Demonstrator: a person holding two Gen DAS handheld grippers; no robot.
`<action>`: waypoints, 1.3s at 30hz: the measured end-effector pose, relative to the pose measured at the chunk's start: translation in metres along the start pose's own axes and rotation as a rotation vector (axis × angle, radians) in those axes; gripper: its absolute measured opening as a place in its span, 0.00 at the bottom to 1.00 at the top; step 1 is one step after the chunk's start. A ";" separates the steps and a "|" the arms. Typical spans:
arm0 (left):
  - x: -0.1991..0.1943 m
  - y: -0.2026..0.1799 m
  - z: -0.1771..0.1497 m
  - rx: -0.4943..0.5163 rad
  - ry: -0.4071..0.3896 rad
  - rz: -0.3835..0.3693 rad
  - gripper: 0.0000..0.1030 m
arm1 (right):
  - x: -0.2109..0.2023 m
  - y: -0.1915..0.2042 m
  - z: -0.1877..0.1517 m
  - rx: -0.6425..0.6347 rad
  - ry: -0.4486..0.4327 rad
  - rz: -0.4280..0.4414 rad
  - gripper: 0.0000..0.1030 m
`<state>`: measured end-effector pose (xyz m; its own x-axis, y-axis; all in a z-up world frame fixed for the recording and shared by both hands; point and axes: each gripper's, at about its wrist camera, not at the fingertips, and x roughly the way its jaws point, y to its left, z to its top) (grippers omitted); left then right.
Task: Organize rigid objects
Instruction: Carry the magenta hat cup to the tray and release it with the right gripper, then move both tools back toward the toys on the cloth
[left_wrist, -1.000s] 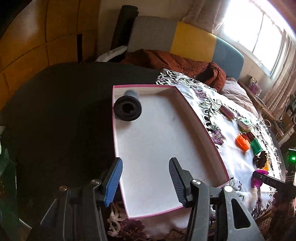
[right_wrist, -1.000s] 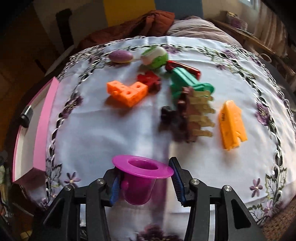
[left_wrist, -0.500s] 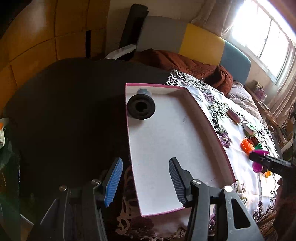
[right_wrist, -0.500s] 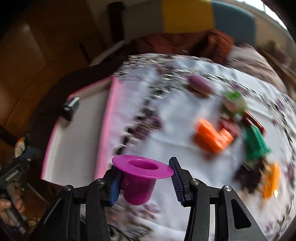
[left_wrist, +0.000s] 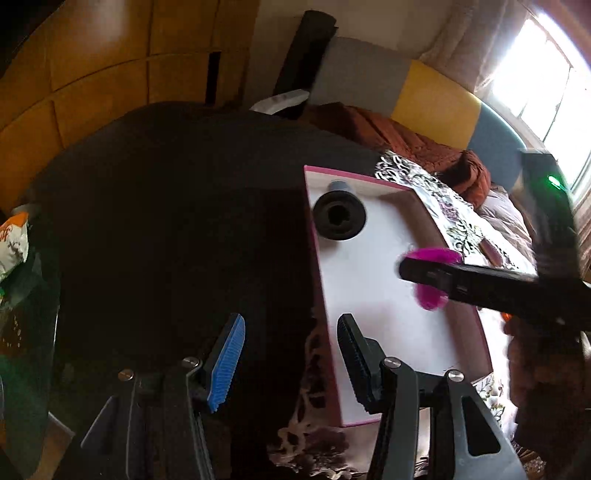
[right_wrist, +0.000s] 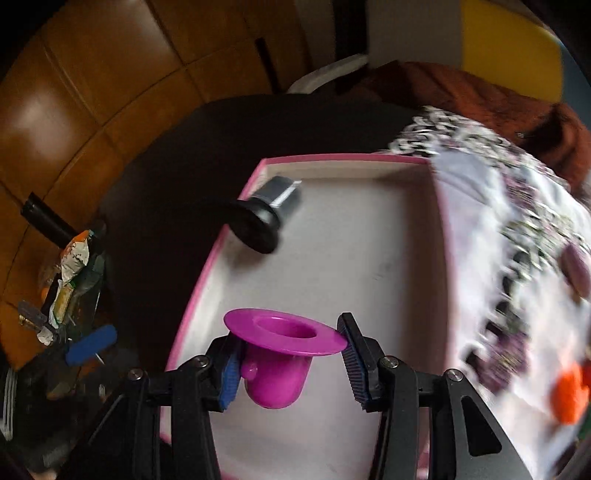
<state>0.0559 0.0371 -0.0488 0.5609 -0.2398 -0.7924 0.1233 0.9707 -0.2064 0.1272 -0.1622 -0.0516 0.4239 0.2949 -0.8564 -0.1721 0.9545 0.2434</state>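
The right tool (right_wrist: 288, 360) has travelled from the toy-strewn tablecloth (right_wrist: 517, 236) to above the pink-rimmed tray (right_wrist: 413, 158), clamped on the magenta flanged cup (right_wrist: 280, 354). A black flanged cup (right_wrist: 258, 221) lies in the tray's far corner. The left tool (left_wrist: 291, 358) stays wide, empty. Judgement: release is imminent.

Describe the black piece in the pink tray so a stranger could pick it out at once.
Find the shallow pink tray with a white floor, lying at the edge of the floral cloth. The black piece lies on its side in the tray's far corner. It is a grey stub with a wide black round flange, the only thing resting inside; the magenta cup is in the right gripper.
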 end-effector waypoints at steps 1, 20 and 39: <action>0.001 0.002 0.000 -0.004 0.001 0.001 0.51 | 0.008 0.006 0.004 -0.004 0.011 0.007 0.47; -0.004 0.006 -0.001 -0.009 -0.016 0.017 0.51 | 0.014 0.023 0.008 -0.042 -0.039 -0.021 0.72; -0.029 -0.027 0.000 0.084 -0.059 0.001 0.51 | -0.048 0.013 -0.013 -0.060 -0.223 -0.098 0.85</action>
<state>0.0365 0.0178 -0.0203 0.6076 -0.2397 -0.7572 0.1894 0.9696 -0.1550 0.0928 -0.1646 -0.0138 0.6253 0.2099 -0.7516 -0.1705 0.9766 0.1309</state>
